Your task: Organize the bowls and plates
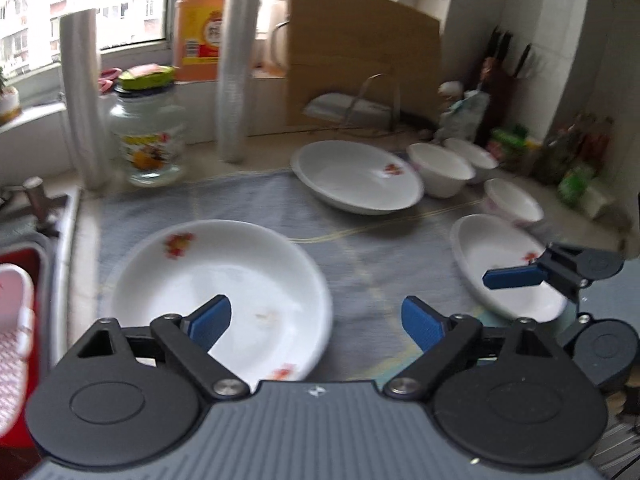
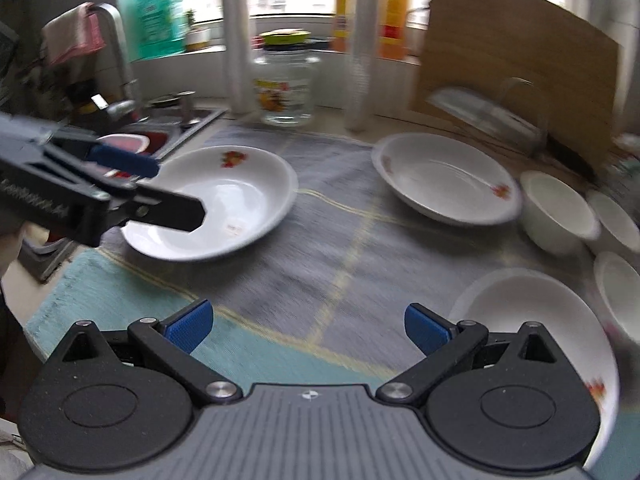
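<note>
Both grippers stand with jaws spread and nothing between them: the left gripper [image 1: 316, 322] hangs over the near edge of the grey cloth [image 1: 360, 248], the right gripper [image 2: 308, 330] over the cloth's near-right part. Taking the cloth as landmark, the largest plate [image 1: 356, 176] sits at its far edge, seemingly tipped up on one side; a second plate [image 1: 224, 292] lies flat on its left half, under the left gripper's left finger [image 1: 210, 322]; a third plate [image 1: 504, 268] rests on its right edge, beside the right gripper. Three small bowls [image 1: 440, 168] stand upright just off its far-right corner. I judge all of it glazed ceramic: stiff, fairly heavy, slippery and breakable, so the rim is the place to pinch, one pad inside and one beneath. Round, they have no long axis; their hollows face up, and the red flower prints [image 1: 178, 244] mark no useful heading
</note>
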The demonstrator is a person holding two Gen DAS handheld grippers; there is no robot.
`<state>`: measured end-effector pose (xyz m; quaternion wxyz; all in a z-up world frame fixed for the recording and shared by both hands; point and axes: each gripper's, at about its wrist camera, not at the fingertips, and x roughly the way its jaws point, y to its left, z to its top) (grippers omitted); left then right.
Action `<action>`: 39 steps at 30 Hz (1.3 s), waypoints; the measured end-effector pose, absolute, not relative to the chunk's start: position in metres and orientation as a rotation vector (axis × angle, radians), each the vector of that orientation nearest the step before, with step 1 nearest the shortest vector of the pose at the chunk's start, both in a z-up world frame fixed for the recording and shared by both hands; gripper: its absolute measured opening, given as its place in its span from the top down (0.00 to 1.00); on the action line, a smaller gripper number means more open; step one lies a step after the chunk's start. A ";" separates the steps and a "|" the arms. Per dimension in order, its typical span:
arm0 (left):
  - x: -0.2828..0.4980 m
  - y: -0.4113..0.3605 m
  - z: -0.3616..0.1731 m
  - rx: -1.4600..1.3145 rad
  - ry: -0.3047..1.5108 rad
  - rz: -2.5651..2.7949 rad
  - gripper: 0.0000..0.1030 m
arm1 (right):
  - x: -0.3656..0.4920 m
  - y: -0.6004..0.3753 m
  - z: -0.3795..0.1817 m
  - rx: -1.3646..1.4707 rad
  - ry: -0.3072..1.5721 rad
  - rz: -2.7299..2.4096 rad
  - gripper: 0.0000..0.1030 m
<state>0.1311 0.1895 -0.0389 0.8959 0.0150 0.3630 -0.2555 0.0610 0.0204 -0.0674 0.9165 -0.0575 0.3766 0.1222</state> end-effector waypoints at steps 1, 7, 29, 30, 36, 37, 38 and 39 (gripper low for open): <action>0.127 0.184 -0.040 0.025 0.742 -0.537 0.11 | 0.055 0.013 -0.067 -0.106 0.774 0.227 0.00; 0.109 0.147 -0.046 0.047 0.705 -0.596 0.10 | 0.024 -0.036 -0.066 -0.039 0.782 0.090 0.00; 0.101 0.016 -0.077 0.130 0.840 -0.617 0.10 | 0.003 -0.185 -0.080 -0.029 0.815 0.183 0.00; 0.102 0.013 -0.077 0.121 0.845 -0.609 0.10 | 0.002 -0.188 -0.082 -0.040 0.817 0.207 0.00; 0.115 -0.008 -0.077 0.079 0.882 -0.536 0.10 | 0.009 -0.198 -0.101 -0.135 0.828 0.334 0.00; 0.118 -0.010 -0.077 0.069 0.889 -0.523 0.10 | 0.011 -0.199 -0.104 -0.142 0.829 0.349 0.00; 0.121 -0.012 -0.078 0.061 0.899 -0.508 0.10 | 0.014 -0.201 -0.107 -0.146 0.829 0.365 0.00; 0.124 -0.015 -0.078 0.057 0.905 -0.496 0.10 | 0.016 -0.203 -0.109 -0.150 0.824 0.385 0.00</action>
